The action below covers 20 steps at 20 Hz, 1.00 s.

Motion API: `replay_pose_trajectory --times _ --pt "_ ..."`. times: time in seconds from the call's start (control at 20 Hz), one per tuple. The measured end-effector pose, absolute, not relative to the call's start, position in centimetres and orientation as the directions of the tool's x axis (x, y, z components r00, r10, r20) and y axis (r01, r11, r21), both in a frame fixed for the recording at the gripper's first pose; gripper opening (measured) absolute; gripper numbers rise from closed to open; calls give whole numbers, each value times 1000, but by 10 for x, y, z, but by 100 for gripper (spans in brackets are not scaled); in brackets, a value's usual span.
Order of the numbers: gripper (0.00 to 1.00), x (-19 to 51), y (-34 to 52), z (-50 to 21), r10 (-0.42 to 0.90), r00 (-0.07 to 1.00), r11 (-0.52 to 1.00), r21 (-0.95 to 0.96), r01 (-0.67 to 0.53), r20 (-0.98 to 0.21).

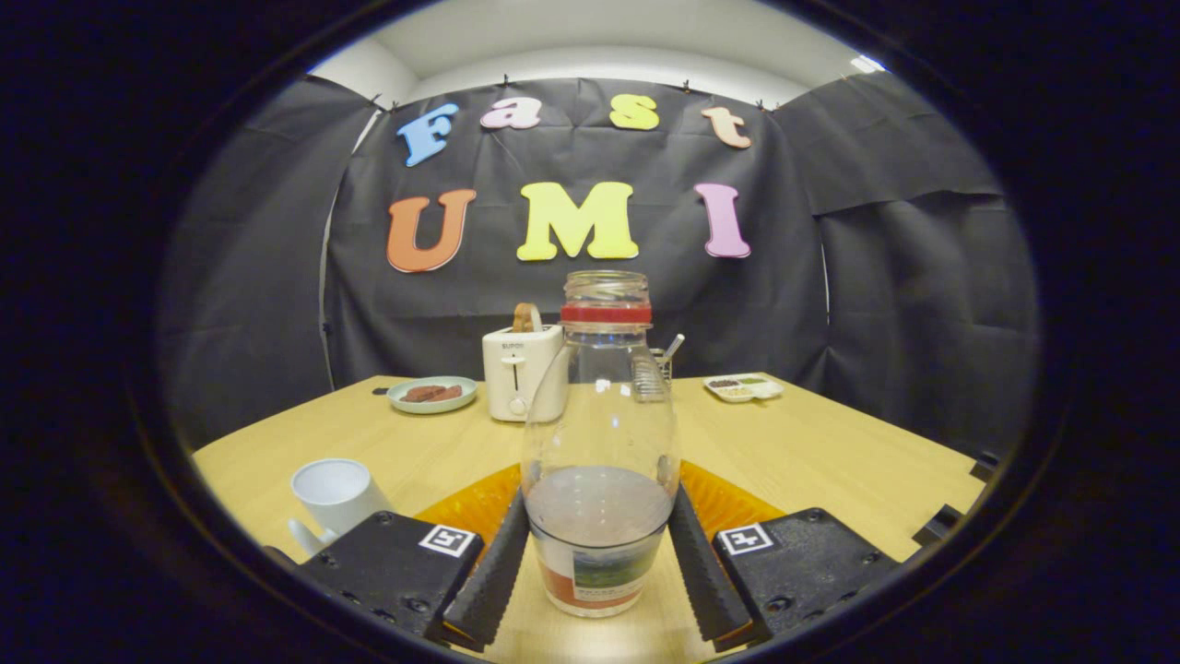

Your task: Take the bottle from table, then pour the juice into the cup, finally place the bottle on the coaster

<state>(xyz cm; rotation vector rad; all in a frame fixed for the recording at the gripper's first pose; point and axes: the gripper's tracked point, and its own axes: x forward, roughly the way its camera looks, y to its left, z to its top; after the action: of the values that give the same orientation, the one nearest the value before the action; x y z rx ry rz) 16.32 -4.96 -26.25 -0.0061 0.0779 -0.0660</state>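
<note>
A clear bottle with a red neck ring stands upright between the two fingers of the gripper, which press its lower sides. Dark juice fills its lower part. An orange coaster lies just behind the bottle, possibly partly under it. A white cup sits left of the fingers on the wooden table. Beyond stand a white toaster, a plate and a small tray.

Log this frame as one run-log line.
gripper: shut on bottle | bottle: upright, uncapped, part full | cup: beside fingers | coaster: behind bottle | phase: bottle grasped
</note>
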Motion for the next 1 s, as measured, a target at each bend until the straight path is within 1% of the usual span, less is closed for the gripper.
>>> replay_pose_trajectory --times 0.2,0.45,0.8,1.0 --pt "81 157 -73 -239 -127 991 987 -101 122 -49" --pt "81 154 -87 -214 -179 984 931 -327 161 -26" --pt "81 152 -72 -191 -163 987 857 -494 148 13" --pt "81 155 -52 -192 -125 992 747 -656 112 27"
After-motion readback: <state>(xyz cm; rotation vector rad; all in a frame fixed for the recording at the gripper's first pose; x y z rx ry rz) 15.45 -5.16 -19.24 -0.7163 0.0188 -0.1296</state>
